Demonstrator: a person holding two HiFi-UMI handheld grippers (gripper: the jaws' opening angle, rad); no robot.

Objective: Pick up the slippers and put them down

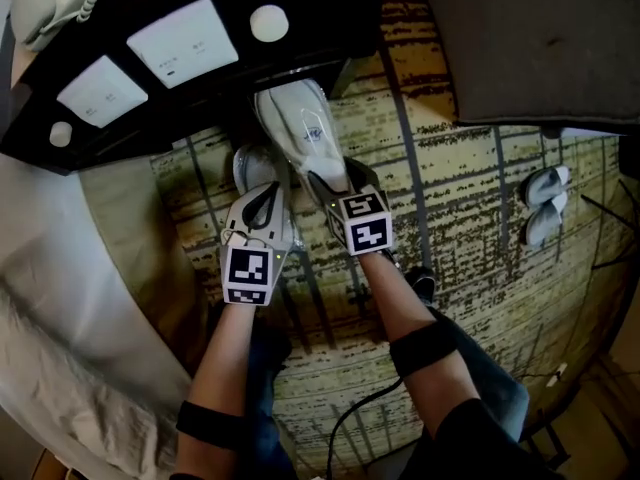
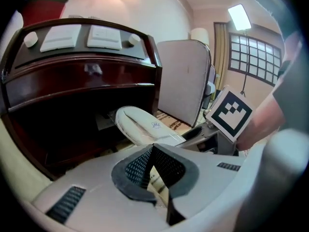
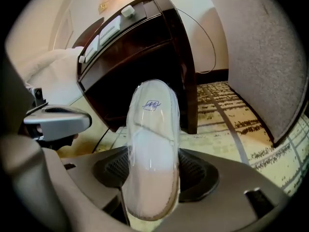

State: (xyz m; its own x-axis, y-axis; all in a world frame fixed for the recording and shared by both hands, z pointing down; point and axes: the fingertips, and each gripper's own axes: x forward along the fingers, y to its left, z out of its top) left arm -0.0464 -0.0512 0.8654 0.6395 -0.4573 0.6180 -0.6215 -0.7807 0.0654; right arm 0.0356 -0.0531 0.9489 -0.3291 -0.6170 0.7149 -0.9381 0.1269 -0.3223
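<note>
Right gripper view: the right gripper (image 3: 154,175) is seen with its jaws partly apart and clamped on the heel end of one slipper (image 3: 152,139). The slipper is held clear of the floor, with its toe pointed away from the jaws toward the cabinet (image 3: 145,47). It is a flat, white, soft-looking slipper with a rounded toe and a small printed mark near the toe, and it is sealed in a clear glossy wrapper. The jaw pads are dark and finely ribbed, set in a smooth pale grey body.

Head view: the same slipper (image 1: 300,118) is carried at the front of the right gripper (image 1: 325,180), just below the edge of the cabinet (image 1: 330,8), which is of dark polished wood. Two flat white cards (image 1: 183,40) are laid on its tabletop. The left gripper (image 1: 262,200) is held beside the right one, to its left.

Left gripper view: the jaws of the left gripper (image 2: 152,151) are closed together, tip to tip, and nothing is gripped.

A pair of slippers (image 1: 545,203) of pale colour is laid side by side on the carpet (image 1: 480,198), well apart from both grippers. The carpet is beige with a dark streaked pattern and thin dark lines. A grey upholstered panel (image 1: 530,38) with a felt-like surface stands beyond it.
</note>
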